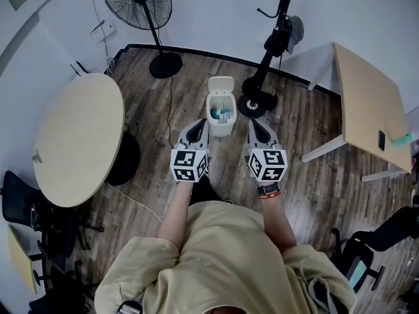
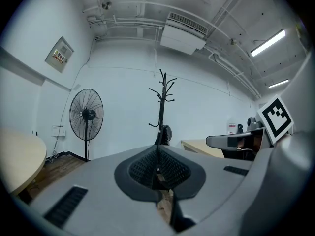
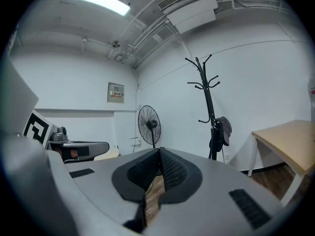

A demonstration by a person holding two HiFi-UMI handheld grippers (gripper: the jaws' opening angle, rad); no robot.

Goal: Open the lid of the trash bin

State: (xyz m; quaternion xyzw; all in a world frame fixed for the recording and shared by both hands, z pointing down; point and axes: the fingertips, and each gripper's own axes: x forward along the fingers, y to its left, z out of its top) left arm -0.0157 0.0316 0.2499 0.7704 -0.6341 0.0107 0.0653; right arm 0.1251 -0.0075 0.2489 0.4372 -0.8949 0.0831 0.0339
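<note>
A small white trash bin [image 1: 219, 116] stands on the wood floor ahead of me, its lid [image 1: 221, 84] tipped back and open, with blue-green rubbish showing inside. My left gripper [image 1: 198, 127] is held just left of the bin, jaws shut with nothing between them. My right gripper [image 1: 256, 125] hovers to the bin's right, also shut and holding nothing. In the left gripper view the left gripper [image 2: 157, 154] has its tips meeting, and the right gripper [image 3: 158, 155] looks the same in its own view; the bin is hidden in both.
A round wooden table [image 1: 78, 136] stands at left, a rectangular table [image 1: 366, 103] at right. A floor fan [image 1: 139, 5] and a black coat rack [image 1: 278, 31] stand near the far wall. A cable [image 1: 169, 110] runs across the floor. Black chairs [image 1: 26, 208] sit at the lower edges.
</note>
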